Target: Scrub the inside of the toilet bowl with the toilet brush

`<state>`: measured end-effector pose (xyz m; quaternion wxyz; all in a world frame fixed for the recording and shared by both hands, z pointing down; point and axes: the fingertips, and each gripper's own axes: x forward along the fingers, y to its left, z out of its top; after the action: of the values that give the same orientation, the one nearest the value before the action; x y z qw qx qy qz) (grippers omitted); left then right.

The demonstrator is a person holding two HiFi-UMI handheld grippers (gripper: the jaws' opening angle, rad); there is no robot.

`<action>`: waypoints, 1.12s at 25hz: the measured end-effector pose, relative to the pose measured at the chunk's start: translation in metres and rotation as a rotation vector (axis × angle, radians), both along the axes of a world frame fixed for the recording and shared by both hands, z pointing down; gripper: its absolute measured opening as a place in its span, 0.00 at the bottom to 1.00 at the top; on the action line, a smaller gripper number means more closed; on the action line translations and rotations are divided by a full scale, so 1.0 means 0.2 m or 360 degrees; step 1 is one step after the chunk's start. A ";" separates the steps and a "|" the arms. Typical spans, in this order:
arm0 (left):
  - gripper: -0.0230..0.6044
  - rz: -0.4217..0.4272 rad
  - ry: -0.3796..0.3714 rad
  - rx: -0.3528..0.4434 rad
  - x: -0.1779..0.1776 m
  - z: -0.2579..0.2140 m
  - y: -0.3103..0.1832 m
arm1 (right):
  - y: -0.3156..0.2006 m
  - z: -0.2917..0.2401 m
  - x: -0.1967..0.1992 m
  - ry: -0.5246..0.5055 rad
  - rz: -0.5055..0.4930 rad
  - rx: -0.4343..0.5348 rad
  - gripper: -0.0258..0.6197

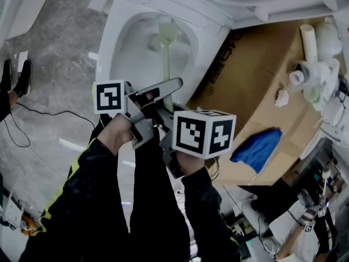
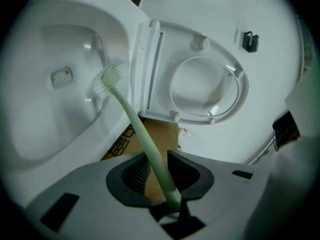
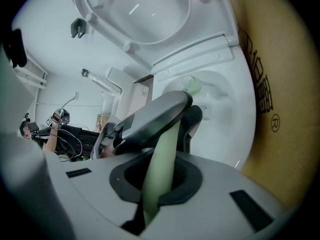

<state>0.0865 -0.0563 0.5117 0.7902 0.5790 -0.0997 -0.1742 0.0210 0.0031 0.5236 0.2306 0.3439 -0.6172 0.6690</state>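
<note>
Grey marble floor [image 1: 54, 64] w/ cardboard sheet [image 1: 256, 75]

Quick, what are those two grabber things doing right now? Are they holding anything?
The left gripper: jaws closed on the toilet brush handle.
The right gripper: jaws closed on the same handle.

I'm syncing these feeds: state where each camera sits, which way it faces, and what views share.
Head view: on the person's head, facing down at the toilet bowl; sleeves and marker cubes show.
Left gripper view: on the left claw, looking along the toilet brush into the bowl; jaws clamp its handle.
Right gripper view: on the right claw, facing the bowl; jaws clamp the handle behind the left claw.
Shared: brush head in bowl.
</note>
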 end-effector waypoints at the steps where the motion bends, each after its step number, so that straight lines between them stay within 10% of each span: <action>1: 0.21 -0.0003 0.0001 -0.0001 0.00 0.00 0.00 | 0.00 0.00 -0.01 -0.0002 0.0000 0.0001 0.07; 28: 0.21 0.0177 -0.0167 -0.0005 -0.11 0.41 -0.05 | -0.08 0.37 -0.14 -0.0165 0.0140 -0.0079 0.07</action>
<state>0.0655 -0.0653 0.5935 0.7933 0.5908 -0.1088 -0.0993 -0.0067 -0.0136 0.5978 0.1772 0.3297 -0.5959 0.7105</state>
